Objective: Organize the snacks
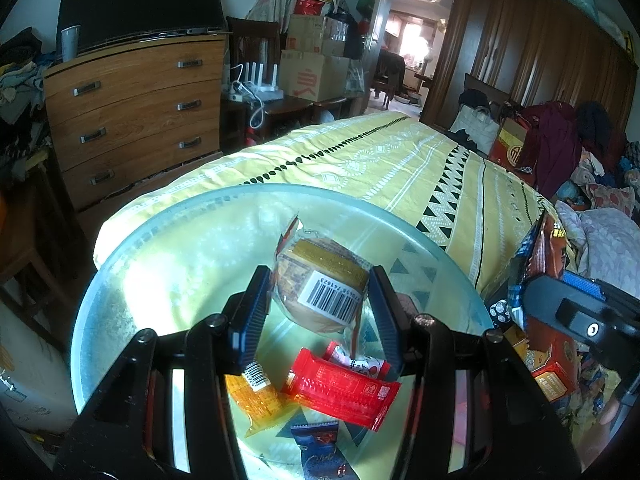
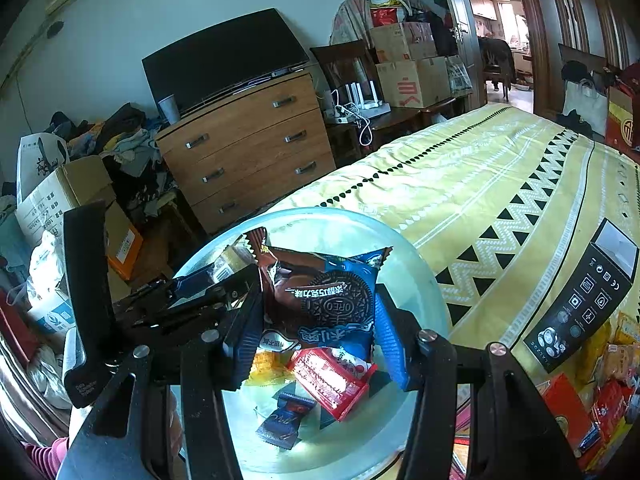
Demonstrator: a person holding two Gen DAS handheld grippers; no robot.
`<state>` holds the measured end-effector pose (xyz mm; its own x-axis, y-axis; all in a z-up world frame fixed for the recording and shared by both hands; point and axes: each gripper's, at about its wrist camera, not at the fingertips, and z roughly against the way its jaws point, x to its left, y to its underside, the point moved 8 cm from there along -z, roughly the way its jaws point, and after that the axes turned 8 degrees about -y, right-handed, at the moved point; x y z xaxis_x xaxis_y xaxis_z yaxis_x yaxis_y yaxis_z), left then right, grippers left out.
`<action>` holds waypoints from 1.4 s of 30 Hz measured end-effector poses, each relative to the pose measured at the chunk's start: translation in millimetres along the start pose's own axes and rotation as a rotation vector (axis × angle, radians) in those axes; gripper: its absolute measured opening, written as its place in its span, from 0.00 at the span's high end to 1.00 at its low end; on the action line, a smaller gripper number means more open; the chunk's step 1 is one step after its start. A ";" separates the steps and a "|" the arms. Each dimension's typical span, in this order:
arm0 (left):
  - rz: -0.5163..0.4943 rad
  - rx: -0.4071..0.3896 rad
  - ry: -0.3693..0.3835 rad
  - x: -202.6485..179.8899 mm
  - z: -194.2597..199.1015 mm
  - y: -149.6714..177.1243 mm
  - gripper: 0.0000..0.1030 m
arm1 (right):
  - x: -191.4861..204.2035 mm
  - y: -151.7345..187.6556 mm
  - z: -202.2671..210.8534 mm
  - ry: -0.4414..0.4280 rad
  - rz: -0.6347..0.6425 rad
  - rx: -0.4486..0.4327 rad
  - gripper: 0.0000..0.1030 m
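Jaws clamped both sides: left gripper (image 1: 320, 300) on round wrapped cake (image 1: 320, 284), right gripper (image 2: 320, 312) on Oreo pack (image 2: 328, 300), above glass bowl (image 1: 160, 248) holding four small packets, bottom one cut off.

Yellow patterned bed (image 1: 360, 160), glass plate (image 1: 160, 240) lying on it, black box (image 2: 588, 296), loose snack packets (image 2: 612, 392) beside

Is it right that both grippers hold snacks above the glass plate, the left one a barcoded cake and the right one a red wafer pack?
Not quite. The right wrist view shows the right gripper holding a blue Oreo pack; the red wafer pack lies on the glass plate. The rest holds.
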<state>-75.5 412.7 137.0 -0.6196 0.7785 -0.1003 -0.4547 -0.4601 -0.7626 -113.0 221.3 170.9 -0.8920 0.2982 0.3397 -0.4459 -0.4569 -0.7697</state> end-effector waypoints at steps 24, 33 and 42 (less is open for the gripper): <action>-0.002 0.014 -0.001 1.5 4.3 2.5 0.51 | 5.4 1.8 1.8 -0.003 -0.004 0.005 0.45; -0.001 0.020 -0.007 3.5 2.1 -1.0 0.50 | 4.2 1.0 0.4 -0.006 -0.013 0.004 0.45; 0.001 0.007 -0.023 5.0 12.1 -6.8 0.13 | 11.8 -0.4 5.0 0.009 -0.010 0.001 0.23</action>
<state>-83.2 414.5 149.4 -0.6345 0.7681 -0.0866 -0.4586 -0.4643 -0.7577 -123.8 220.8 177.9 -0.8867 0.3101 0.3430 -0.4551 -0.4544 -0.7658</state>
